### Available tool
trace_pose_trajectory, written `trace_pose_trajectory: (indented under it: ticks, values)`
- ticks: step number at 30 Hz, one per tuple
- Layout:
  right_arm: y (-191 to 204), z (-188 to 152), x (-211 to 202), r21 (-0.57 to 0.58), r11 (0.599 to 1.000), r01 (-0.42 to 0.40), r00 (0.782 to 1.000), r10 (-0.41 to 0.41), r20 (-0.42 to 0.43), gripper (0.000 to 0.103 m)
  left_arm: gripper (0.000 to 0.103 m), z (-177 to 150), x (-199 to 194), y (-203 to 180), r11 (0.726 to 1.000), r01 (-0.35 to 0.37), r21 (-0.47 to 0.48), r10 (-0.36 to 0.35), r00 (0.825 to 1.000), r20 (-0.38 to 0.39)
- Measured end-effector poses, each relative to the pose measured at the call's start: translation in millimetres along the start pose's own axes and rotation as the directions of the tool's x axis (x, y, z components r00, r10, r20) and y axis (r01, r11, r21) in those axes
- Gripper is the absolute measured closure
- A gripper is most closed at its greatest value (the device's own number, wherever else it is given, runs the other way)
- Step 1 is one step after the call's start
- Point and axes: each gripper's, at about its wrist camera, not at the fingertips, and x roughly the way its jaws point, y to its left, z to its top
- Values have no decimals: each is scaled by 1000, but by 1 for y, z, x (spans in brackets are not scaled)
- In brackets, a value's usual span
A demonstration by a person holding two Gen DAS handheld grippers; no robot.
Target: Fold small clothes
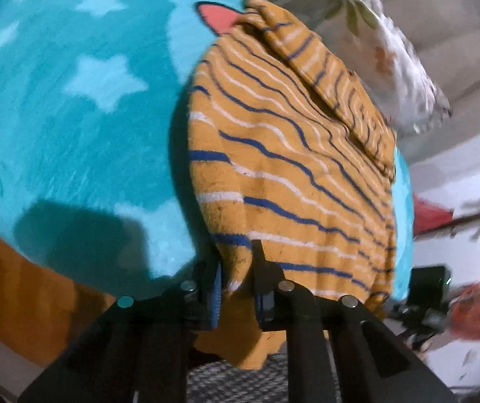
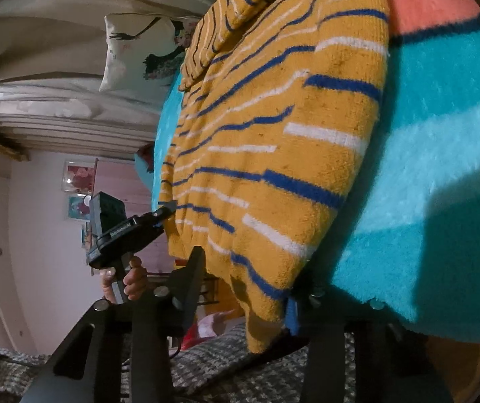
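Striped yellow sweater (image 1: pixel 290 174) lies on the turquoise star blanket (image 1: pixel 72 117), near hem hanging over the edge. Left hand-held gripper (image 1: pixel 236 268) is clamped on the hem's left corner. Right hand-held gripper (image 2: pixel 246 278) straddles the hem's right corner (image 2: pixel 263 302), jaws look apart; can't tell if it's biting. Judgement: soft, light, fuzzy knit, so it'll sag and stretch, no slip risk. Grip both hem corners, through both layers, lift evenly.
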Motion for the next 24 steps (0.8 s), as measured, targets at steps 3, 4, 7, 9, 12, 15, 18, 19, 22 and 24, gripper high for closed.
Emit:
trace_pose_trajectory:
  ticks: [3,4,7,9,12,15,18,19,22,24]
  values:
    - [-2,1,1,-2,998,65,998,-65,-19,91,93,-3,-2,-6,999,-41,1,41,999,7]
    - [-4,0,-1,6,998,60,998,-60,-19,92,93,-6,-5,-11,998,-64,15,64,998,10]
    - [-1,1,-10,6,997,76,997,-76,-31,94,95,-14,-21,-25,995,-95,42,95,995,17]
    - [4,-4,-30,-9,998,58,998,-58,-33,95,96,-24,-38,-36,994,-89,58,87,996,32]
    - [8,-10,-65,-29,998,52,999,-52,-3,95,96,-39,-51,-44,995,-71,64,69,997,34]
    - [0,-7,-76,3,1000,29,999,-30,23,95,96,-41,-38,-39,994,-102,48,102,995,9]
    - [-2,0,-69,4,999,45,999,-45,16,95,96,-32,-32,-37,994,-108,21,108,994,2]
    - [1,1,-67,0,999,44,999,-44,16,95,96,-29,-34,-41,994,-111,24,110,994,15]
    - [11,12,-69,-16,1000,20,999,-20,28,95,96,-12,-43,-48,994,-107,27,105,993,50]
    - [23,26,-73,-32,999,8,999,-6,47,95,96,3,-46,-51,994,-105,28,103,993,66]
